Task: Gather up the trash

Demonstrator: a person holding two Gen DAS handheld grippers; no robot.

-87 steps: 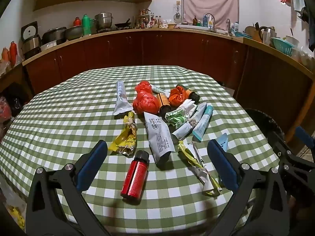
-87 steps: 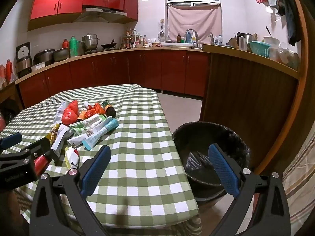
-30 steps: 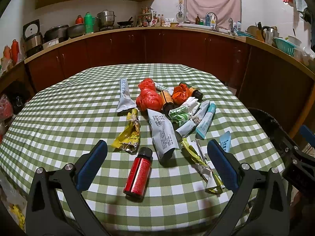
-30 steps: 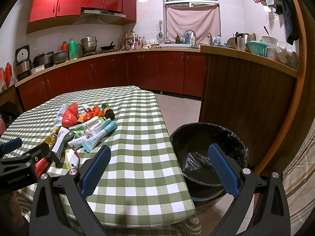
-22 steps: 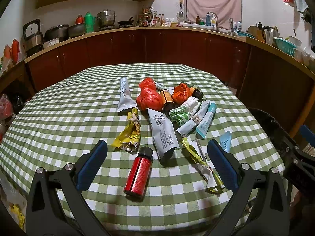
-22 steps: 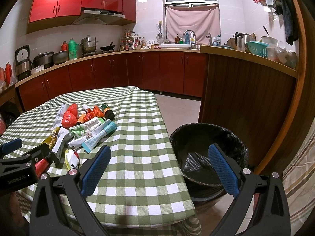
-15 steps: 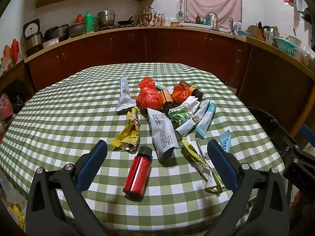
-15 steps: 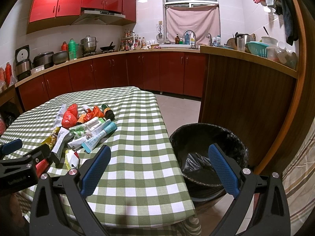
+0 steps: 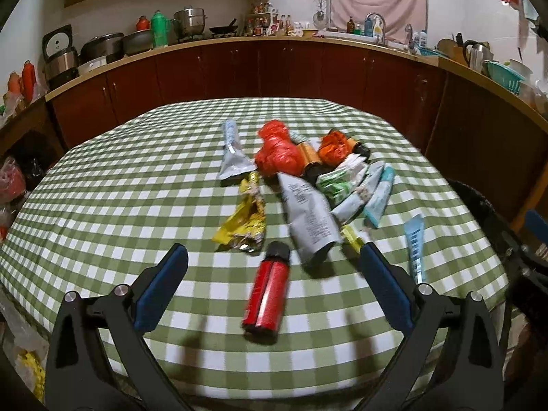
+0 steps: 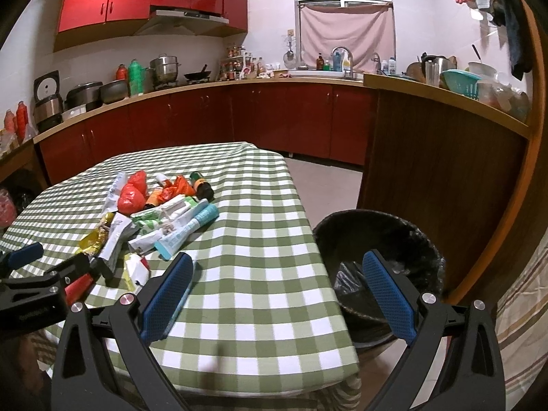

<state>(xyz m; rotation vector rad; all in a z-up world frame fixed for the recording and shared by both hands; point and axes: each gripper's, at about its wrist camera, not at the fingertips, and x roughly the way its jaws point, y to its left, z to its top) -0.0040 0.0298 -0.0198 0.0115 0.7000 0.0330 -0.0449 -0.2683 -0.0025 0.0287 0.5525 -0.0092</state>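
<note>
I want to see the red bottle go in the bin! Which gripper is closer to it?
Left. The left gripper hangs open right over the red bottle, which lies between its fingers. The right gripper is off to the side, near the trash bin.

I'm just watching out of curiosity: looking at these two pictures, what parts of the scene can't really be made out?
- Inside of the bin, right wrist view: dark liner, and the right gripper covers its front.
- Print on the red bottle, left wrist view: motion blur.
- Yellow strip, left wrist view: partly behind the left gripper.
- Labels on the counter bottles, right wrist view: too small.
</note>
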